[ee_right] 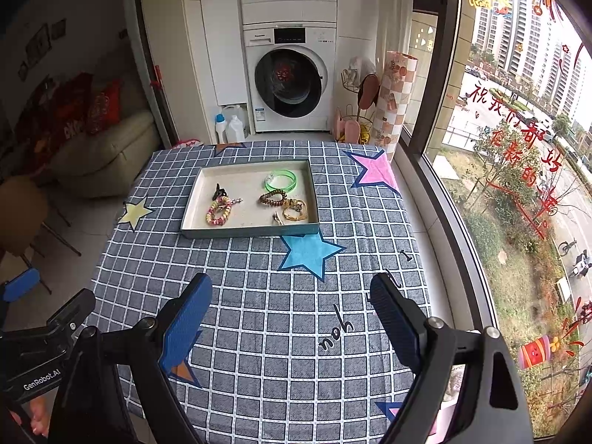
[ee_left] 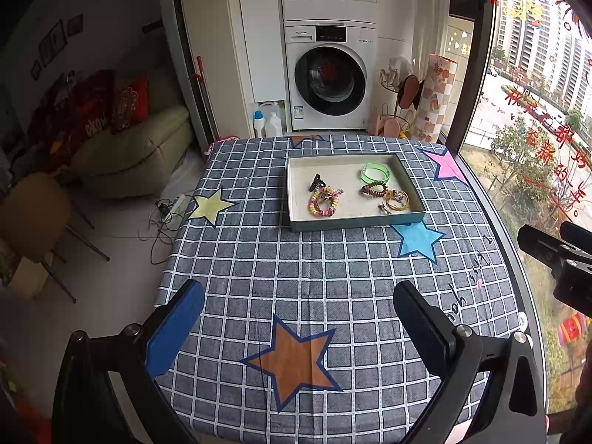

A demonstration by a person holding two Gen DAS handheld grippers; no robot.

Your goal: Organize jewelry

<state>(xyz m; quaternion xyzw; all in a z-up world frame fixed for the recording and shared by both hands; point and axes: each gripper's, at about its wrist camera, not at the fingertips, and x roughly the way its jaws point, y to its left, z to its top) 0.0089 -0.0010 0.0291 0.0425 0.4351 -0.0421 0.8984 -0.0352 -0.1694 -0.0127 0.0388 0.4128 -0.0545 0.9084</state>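
A shallow grey tray [ee_left: 355, 223] [ee_right: 251, 232] rests on the checked tablecloth at the far middle of the table. Inside lie a green bangle [ee_left: 375, 172] [ee_right: 281, 180], a brown coiled hair tie [ee_left: 373, 188] [ee_right: 273, 197], a pastel bead bracelet [ee_left: 323, 203] [ee_right: 218, 214], a black claw clip [ee_left: 317, 182] [ee_right: 219, 191], a yellow band [ee_left: 397, 200] [ee_right: 295, 210] and a small metal clip [ee_left: 384, 208] [ee_right: 278, 218]. My left gripper [ee_left: 298, 301] hovers open over the near tablecloth with nothing between its blue pads. My right gripper [ee_right: 291, 296] is likewise open and empty, well short of the tray.
The table [ee_left: 333, 277] is bounded by a window sill [ee_right: 418, 199] on the right and drops off to the floor on the left, where a chair [ee_left: 33, 218] and cables [ee_left: 166, 214] sit. A washing machine [ee_left: 329, 77] stands beyond the far edge.
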